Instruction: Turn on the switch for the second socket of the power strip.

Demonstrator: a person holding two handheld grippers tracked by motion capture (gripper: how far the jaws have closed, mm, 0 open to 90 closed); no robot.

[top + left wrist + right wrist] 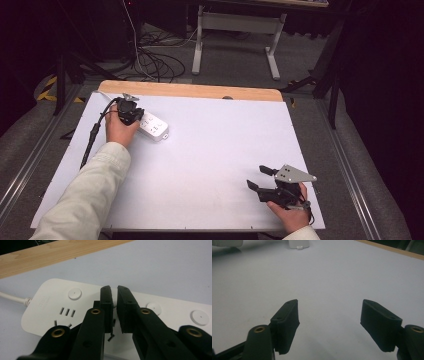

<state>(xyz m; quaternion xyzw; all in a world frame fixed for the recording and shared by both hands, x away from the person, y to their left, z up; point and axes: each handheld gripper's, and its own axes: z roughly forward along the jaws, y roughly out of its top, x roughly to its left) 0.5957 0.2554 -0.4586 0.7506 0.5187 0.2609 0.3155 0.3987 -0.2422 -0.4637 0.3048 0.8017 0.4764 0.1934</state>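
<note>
A white power strip [153, 126] lies on the white table top [215, 150] at the far left, its pale cord [12, 298] leading off one end. In the left gripper view the power strip [50, 307] shows round buttons and socket slots. My left gripper [129, 111] hovers low over the strip, and the left gripper [114, 290] has its jaws almost together, with only a thin gap and nothing seen between them. My right gripper [256, 177] rests near the front right corner. There the right gripper [329, 315] stands wide open over bare table.
A wooden strip [190, 91] runs along the table's far edge. Beyond it, cables [155, 62] lie on the floor beside a grey desk frame [235, 25]. A black cable [92, 137] trails from the left gripper toward the left table edge. The strip's near end [298, 243] sits far ahead of the right gripper.
</note>
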